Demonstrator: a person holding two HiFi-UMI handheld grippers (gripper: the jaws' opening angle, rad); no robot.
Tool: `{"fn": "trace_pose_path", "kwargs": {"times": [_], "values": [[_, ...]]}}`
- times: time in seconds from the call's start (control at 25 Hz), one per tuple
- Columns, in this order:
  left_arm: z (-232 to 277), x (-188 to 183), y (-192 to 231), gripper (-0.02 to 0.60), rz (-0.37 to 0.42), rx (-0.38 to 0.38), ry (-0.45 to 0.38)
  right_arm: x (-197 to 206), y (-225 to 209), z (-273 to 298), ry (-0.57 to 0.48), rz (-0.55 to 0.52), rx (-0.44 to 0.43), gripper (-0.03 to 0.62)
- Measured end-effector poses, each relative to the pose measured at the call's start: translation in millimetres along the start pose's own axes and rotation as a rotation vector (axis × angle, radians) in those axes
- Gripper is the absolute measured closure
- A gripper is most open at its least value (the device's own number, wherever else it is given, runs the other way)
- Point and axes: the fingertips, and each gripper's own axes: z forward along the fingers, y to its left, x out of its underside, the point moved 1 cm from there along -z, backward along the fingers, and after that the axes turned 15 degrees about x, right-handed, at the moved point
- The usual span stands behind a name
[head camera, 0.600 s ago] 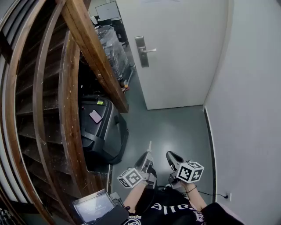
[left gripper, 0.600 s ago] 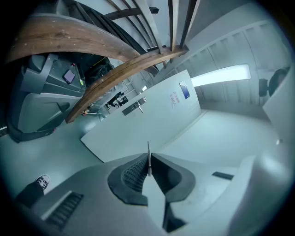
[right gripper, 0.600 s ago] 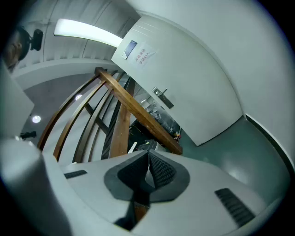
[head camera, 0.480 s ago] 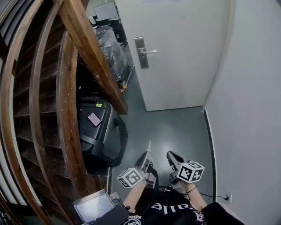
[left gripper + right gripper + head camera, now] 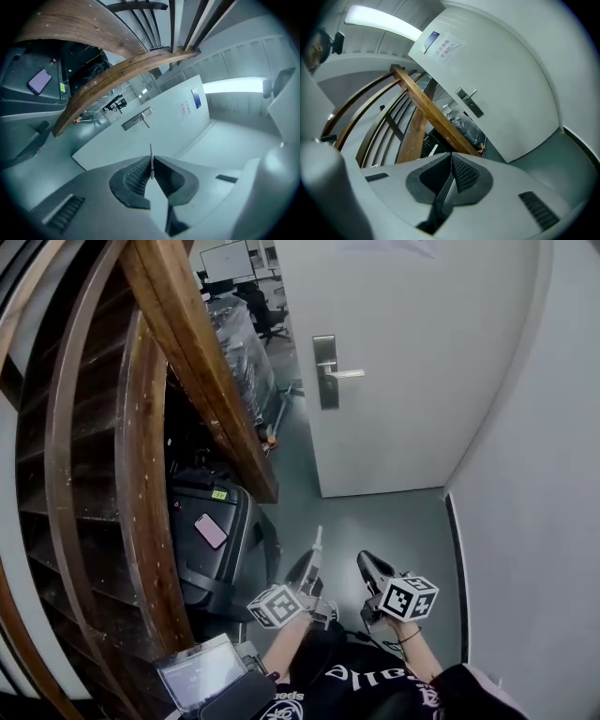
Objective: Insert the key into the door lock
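Observation:
A white door [image 5: 412, 381] stands ahead with a metal lock plate and lever handle [image 5: 325, 371]; the same handle [image 5: 137, 119] shows in the left gripper view and again as the handle [image 5: 469, 101] in the right gripper view. My left gripper [image 5: 316, 549] is shut on a thin metal key [image 5: 151, 159] that sticks out forward from between its jaws, well short of the door. My right gripper [image 5: 367, 565] sits beside it, shut with nothing between its jaws. Both hang low near the person's body.
A curved wooden staircase rail [image 5: 202, 352] fills the left. Under it sits a black case [image 5: 220, 540] with a pink phone [image 5: 210, 531] on top. A laptop [image 5: 197, 673] is at the bottom left. A white wall [image 5: 544, 474] closes the right side. Grey floor [image 5: 384, 521] lies before the door.
The head view has moved closer to the door and turned a little; the lock plate now sits lower and further right. Both grippers keep the same pose, the left one slightly higher.

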Motion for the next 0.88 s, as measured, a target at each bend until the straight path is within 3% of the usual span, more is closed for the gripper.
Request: {"fn": "trace_pose_path", "kwargs": {"times": [0.24,0.44,0.88], "values": [[32.5,-48.5,44.0,0.558,-0.009,0.019,-0.001,-24.6,10.3,52.7,-0.018,0.004,0.034,0.572],[58.5,-49.5,71.9,0.557,-0.111,0.033,0.017,-34.3,-8.4,76.3,-0.003,0.014,0.089,0.572],[156.0,-68.4,116.7,0.557,-0.155,0.028,-0.013,-99.0,-54.2,143.4,0.023,0.009,0.074,0.572]]}}
